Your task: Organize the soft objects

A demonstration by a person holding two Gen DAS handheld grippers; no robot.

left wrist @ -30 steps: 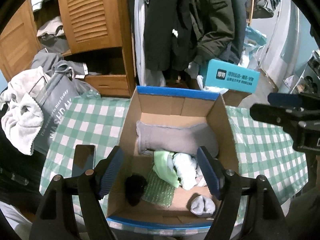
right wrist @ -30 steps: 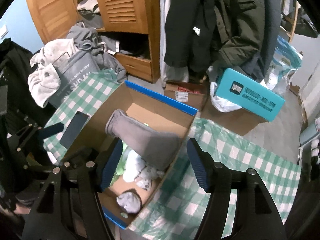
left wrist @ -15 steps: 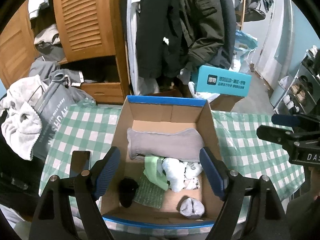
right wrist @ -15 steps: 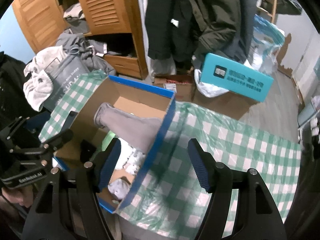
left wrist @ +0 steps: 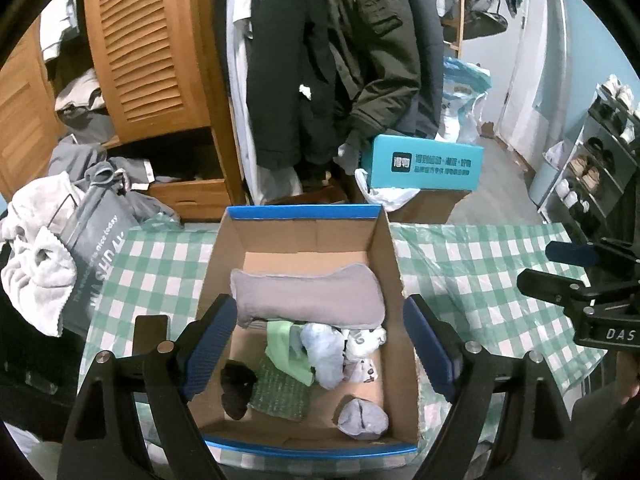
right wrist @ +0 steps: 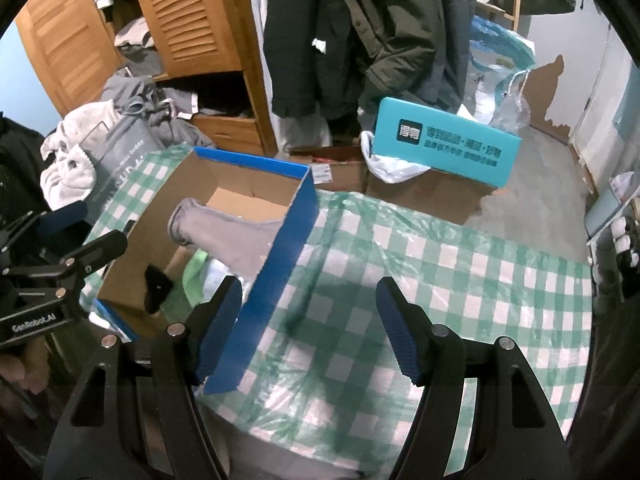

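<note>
An open cardboard box with blue edges [left wrist: 304, 213] [right wrist: 280, 248] stands on the green checked table. In it lie a folded grey cloth [left wrist: 306, 294] [right wrist: 236, 240], a light green cloth [left wrist: 286, 346], a white and pale blue bundle [left wrist: 336, 348], a black sock [left wrist: 236, 388], a green textured cloth [left wrist: 280, 390] and a grey rolled sock [left wrist: 362, 418]. My left gripper [left wrist: 318, 354] is open and empty above the box. My right gripper [right wrist: 310, 330] is open and empty above the table, right of the box.
A grey bag with towels [left wrist: 80, 248] hangs over the table's left edge. A black phone [left wrist: 150, 336] lies left of the box. A wooden wardrobe [left wrist: 152, 52], hanging coats [left wrist: 340, 60] and a teal box [left wrist: 424, 166] stand behind. A shoe rack [left wrist: 592, 168] stands far right.
My left gripper has risen and drawn back from the box. My right gripper has moved right, from over the box to over the checked cloth.
</note>
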